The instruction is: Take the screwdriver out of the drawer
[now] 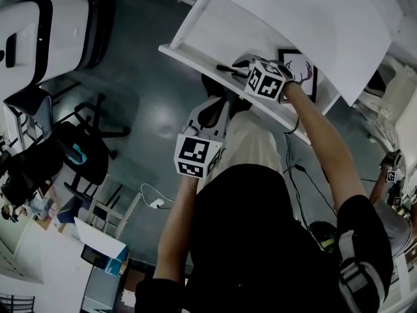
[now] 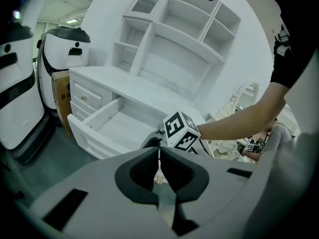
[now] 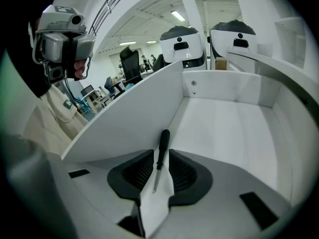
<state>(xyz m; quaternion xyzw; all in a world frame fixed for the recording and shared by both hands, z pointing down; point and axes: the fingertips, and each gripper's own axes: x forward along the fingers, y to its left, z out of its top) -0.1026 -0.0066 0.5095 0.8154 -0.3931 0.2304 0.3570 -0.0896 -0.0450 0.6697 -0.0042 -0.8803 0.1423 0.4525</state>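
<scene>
The left gripper is hanging outside the drawer, jaws pressed together on nothing, while the nearer right gripper is hovering inside it, jaws parted astride the screwdriver, which is lying along the front wall, handle pointing away

The white drawer is open, and on its floor lies one black-handled screwdriver, close along the side wall, between the parted jaws of the right gripper, metal tip pointing back toward that gripper
</scene>
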